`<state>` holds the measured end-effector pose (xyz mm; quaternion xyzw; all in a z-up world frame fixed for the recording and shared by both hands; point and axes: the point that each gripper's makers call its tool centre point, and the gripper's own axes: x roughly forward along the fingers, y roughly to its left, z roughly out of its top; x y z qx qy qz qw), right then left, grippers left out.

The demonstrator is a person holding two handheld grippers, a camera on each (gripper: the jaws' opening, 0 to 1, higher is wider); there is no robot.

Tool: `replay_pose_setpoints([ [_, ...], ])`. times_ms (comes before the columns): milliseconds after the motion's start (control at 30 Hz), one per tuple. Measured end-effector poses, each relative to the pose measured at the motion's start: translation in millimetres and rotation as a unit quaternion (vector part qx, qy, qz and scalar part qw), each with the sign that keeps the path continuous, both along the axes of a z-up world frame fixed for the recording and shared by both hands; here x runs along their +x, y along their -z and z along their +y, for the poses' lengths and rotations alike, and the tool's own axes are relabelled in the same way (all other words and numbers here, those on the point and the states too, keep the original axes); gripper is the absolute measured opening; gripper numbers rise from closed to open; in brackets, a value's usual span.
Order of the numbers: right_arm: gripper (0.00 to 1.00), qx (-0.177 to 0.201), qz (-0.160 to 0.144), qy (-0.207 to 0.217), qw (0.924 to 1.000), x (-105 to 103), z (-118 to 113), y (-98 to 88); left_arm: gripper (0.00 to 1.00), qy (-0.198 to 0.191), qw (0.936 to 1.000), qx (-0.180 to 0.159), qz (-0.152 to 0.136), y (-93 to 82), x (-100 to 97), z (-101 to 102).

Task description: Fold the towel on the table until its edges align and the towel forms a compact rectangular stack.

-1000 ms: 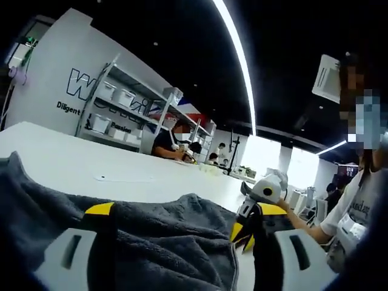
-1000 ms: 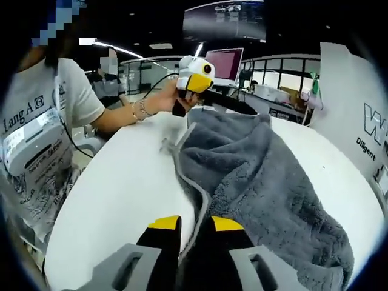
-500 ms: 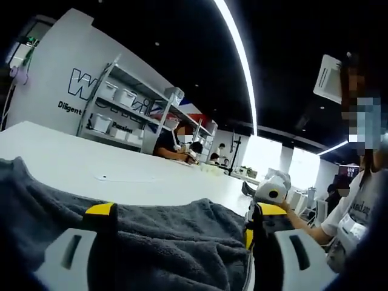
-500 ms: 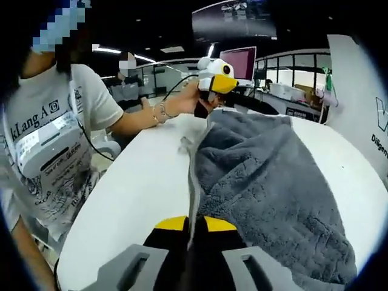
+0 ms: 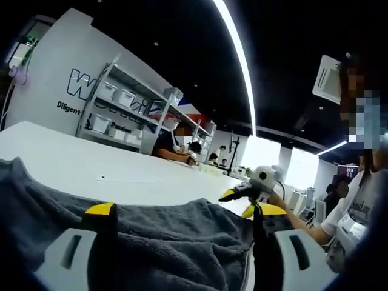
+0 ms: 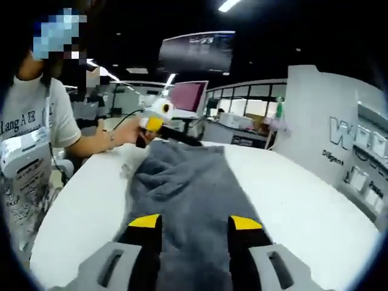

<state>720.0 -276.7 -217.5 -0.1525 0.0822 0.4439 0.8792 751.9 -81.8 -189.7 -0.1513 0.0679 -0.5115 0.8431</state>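
Right gripper view has the grey towel [image 6: 182, 200] lying lengthwise on the white table [image 6: 303, 206] toward 12 o'clock, both grippers' jaws spread wide over opposite ends, the left gripper [image 6: 159, 116] at 11 o'clock, probably positioning for a fold.

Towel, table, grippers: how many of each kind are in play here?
Towel: 1, grey
Table: 1, white
Grippers: 2, left gripper and right gripper, each with yellow-tipped jaws standing apart
Total: 4
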Motion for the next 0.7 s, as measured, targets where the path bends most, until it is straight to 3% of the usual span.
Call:
replay_pose_setpoints([
  [100, 0.38, -0.001, -0.019, 0.093, 0.9955, 23.1, -39.6, -6.1, 0.97, -0.001, 1.0, -0.001, 0.0, -0.4, 0.4, 0.4],
  [167, 0.32, 0.014, -0.012, 0.142, 0.9897, 31.3, -61.8, -7.6, 0.97, -0.001, 1.0, -0.001, 0.0, -0.4, 0.7, 0.8],
  [267, 0.3, 0.041, -0.003, 0.216, 0.9756, 40.8, -100.2, -8.6, 0.97, -0.002, 1.0, -0.001, 0.001, -0.5, 0.8, 0.9],
  [333, 0.3, 0.03, -0.001, 0.256, 0.9661, 42.5, -123.1, -3.6, 0.97, -0.002, 1.0, 0.0, 0.001, 0.0, 2.0, 1.4],
  [400, 0.29, 0.022, 0.024, 0.298, 0.9541, 41.6, -142.1, 7.8, 0.97, -0.002, 1.0, 0.002, 0.002, 1.2, 2.6, 1.2],
  [533, 0.28, -0.01, 0.066, 0.33, 0.9417, 42.2, -155.5, 33.5, 0.97, -0.003, 1.0, 0.006, 0.003, 3.6, 3.8, 1.1],
  [700, 0.28, -0.028, 0.101, 0.324, 0.9403, 45.2, -150.8, 56.0, 0.97, 0.001, 0.9999, 0.011, 0.005, 5.3, 4.3, 0.9],
])
